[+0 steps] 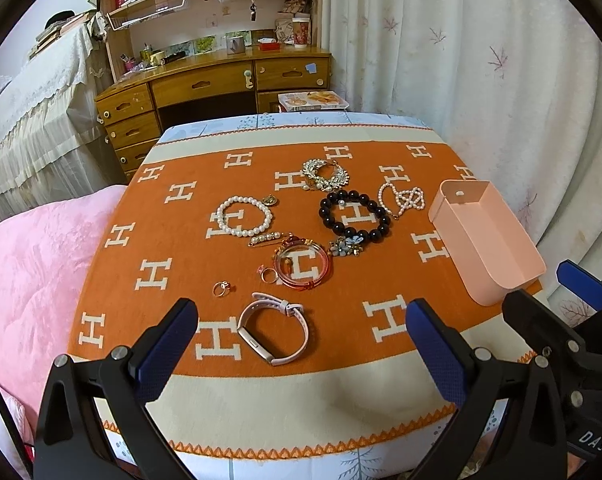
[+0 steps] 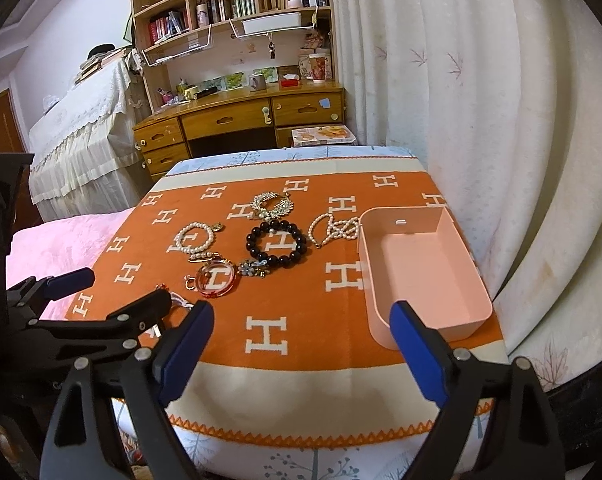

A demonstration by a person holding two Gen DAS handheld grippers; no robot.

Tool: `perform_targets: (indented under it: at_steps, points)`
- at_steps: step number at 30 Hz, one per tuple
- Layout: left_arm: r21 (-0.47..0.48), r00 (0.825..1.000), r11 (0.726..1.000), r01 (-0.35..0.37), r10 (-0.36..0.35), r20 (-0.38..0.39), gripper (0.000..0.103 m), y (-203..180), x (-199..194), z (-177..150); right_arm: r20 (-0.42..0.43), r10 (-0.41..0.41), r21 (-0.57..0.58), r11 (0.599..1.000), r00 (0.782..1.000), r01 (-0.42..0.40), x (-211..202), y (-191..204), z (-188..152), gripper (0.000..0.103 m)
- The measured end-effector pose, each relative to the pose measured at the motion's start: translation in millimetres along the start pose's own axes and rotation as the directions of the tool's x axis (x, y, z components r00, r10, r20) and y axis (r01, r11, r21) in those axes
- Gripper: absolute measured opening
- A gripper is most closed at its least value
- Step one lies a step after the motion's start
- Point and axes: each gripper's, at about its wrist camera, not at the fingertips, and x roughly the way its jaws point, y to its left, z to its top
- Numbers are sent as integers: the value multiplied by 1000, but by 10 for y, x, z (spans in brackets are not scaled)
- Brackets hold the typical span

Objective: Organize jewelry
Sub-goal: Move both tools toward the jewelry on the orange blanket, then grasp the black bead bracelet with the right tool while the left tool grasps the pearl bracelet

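Observation:
Jewelry lies on an orange cloth [image 1: 341, 320]: a pink watch band [image 1: 275, 332], two rings [image 1: 223, 288], a clear pink bangle [image 1: 303, 266], a white pearl bracelet [image 1: 243, 216], a black bead bracelet [image 1: 355, 216], a pearl necklace [image 1: 403, 198], a silver brooch [image 1: 325, 176] and a blue flower brooch [image 1: 345, 248]. An empty pink box [image 1: 485, 236] stands at the right, also in the right wrist view [image 2: 425, 272]. My left gripper [image 1: 301, 344] is open just before the watch band. My right gripper [image 2: 301, 344] is open near the cloth's front edge, beside the box.
The cloth covers a small table with drop-offs on all sides. A pink blanket [image 1: 29, 272] lies left. White curtains [image 1: 481, 60] hang right. A wooden desk with shelves [image 1: 221, 76] stands behind.

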Motion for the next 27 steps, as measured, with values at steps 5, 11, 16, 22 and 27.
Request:
perform_targets:
  at_steps: [5,11,16,22,27]
  points:
    - [7,999,1000,-16,16,32,102,24,-102,9,-25,-2,-13,1000,1000,1,32,41,-6,75]
    - [-3,999,1000,19,-19,43,102,83,-135,3,-36,6,-17,1000,999,-6,30,76,-28,68]
    - [-20,998,998,54,-53,34,102,108,-126,-7,-42,9,-21,1000,999,-9,28,75,-54,61]
    - [-19,998,999,51,-51,31,102,129,-121,-16,-54,22,-11,1000,998,-23,71,67,-69,55]
    - [-29,998,998,64,-64,-1,102,183,-30,11,-67,32,-18,999,997,-33,165,65,-51,55]
